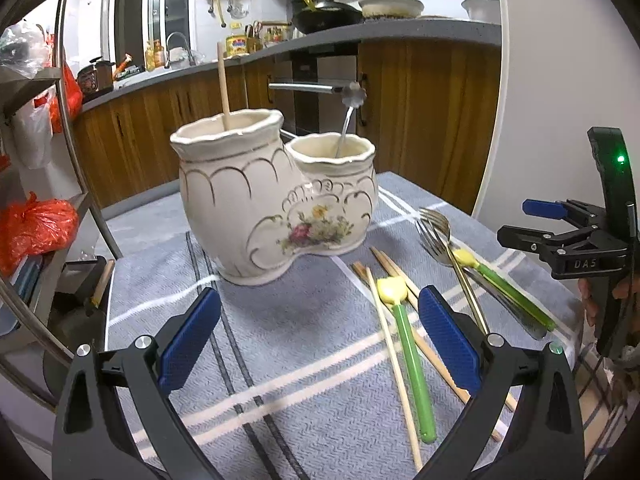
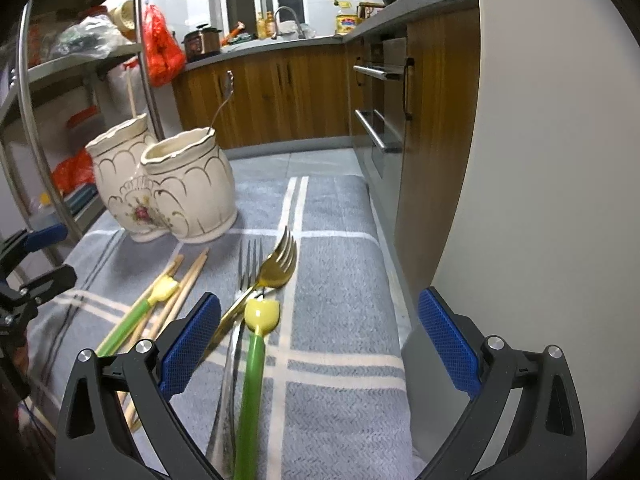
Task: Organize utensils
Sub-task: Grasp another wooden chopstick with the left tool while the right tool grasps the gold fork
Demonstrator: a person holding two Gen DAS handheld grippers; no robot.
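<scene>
The right gripper (image 2: 319, 354) hangs low over the grey striped cloth (image 2: 340, 400) with its jaws spread wide and nothing between them. Just ahead lies a small pile: a gold fork (image 2: 276, 264), a silver fork (image 2: 249, 264) and a green-handled utensil with a yellow head (image 2: 256, 344). Their long axes run near to far, almost in line with the fingers, and the green handle passes under the near left pad (image 2: 190, 346). The left gripper (image 1: 319, 340), likewise released and empty, faces the two-mouthed ceramic holder (image 1: 276, 200); a second green utensil (image 1: 412, 360) and the chopsticks (image 1: 384, 344) lie to its right. The right gripper seems nearer the forks, so they look like its pick. The holder stands far left of them.
</scene>
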